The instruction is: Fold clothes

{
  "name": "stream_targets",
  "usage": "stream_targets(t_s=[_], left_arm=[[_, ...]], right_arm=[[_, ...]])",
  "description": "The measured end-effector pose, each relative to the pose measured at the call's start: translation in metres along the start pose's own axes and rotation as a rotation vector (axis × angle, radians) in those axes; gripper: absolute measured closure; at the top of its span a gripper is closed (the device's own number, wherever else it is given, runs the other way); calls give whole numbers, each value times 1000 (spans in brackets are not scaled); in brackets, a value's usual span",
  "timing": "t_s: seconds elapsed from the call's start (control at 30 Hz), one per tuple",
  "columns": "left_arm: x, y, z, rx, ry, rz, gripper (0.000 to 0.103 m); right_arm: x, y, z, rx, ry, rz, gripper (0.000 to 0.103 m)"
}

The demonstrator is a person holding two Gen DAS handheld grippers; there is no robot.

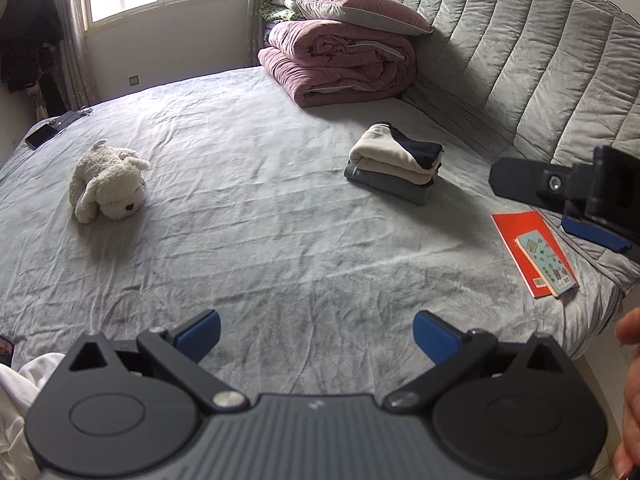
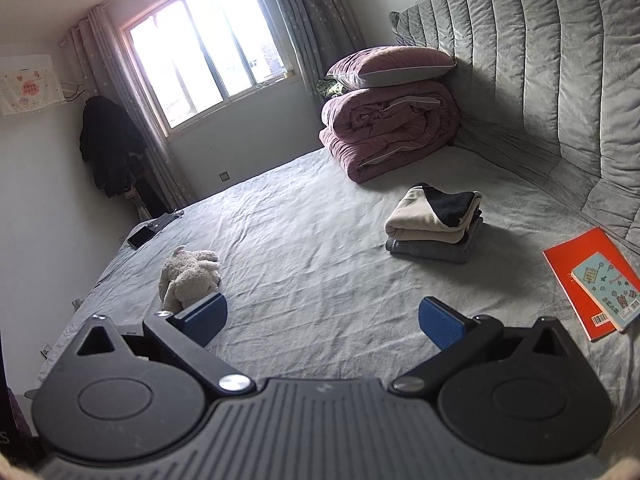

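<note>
Clothes, in the shape of a small folded stack point(image 1: 394, 164), lie on the bed point(image 1: 260, 240) toward the padded headboard point(image 1: 520, 60): a cream garment with a dark piece tucked into it sits squarely on a grey one, edges fairly even; the stack already lies as the task wants it, though who set it so cannot be told. At the lower left edge of the left wrist view a bunch of loose white fabric point(image 1: 16, 400) shows, crumpled and half out of frame; whether it is a garment waiting to be folded I cannot tell. The left gripper point(image 1: 316, 332) hangs above the bare sheet with its jaws spread wide and nothing between them; the right gripper point(image 2: 322, 320) is likewise spread and empty, well apart from the stack. Further out lie a plush dog point(image 1: 108, 184), a red book point(image 1: 524, 248) with a smaller notebook point(image 1: 548, 264) on it, and a rolled pink quilt point(image 1: 340, 68) under a pillow point(image 1: 360, 8). The scene fits either a pause between garments or a finished pile; if the white fabric is clothing, it would need spreading flat on the open sheet, both grippers pinching its edges.
</note>
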State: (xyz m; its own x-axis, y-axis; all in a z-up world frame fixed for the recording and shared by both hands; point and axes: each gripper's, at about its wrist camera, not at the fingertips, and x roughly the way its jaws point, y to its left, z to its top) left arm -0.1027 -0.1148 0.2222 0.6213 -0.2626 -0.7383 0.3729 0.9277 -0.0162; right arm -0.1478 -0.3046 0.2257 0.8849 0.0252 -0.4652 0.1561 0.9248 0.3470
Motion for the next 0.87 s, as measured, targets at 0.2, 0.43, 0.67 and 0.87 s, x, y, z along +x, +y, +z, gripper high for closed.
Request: stream_targets(t_s=[0.2,0.43,0.67,0.87], left_arm=[[14,25,-15,-21,7,60,1],[65,61,-18,-59,10,157,1],[137,98,-24,-80,25,234,1],[202,134,-39,-151,48,258,0]], right_arm=[[6,5,-18,-32,11,-2,0],[69,4,-34,-30,80,-45,0],[152,9,-60,-79,151,-133,0],[217,7,-93,-104,183,-138,0]])
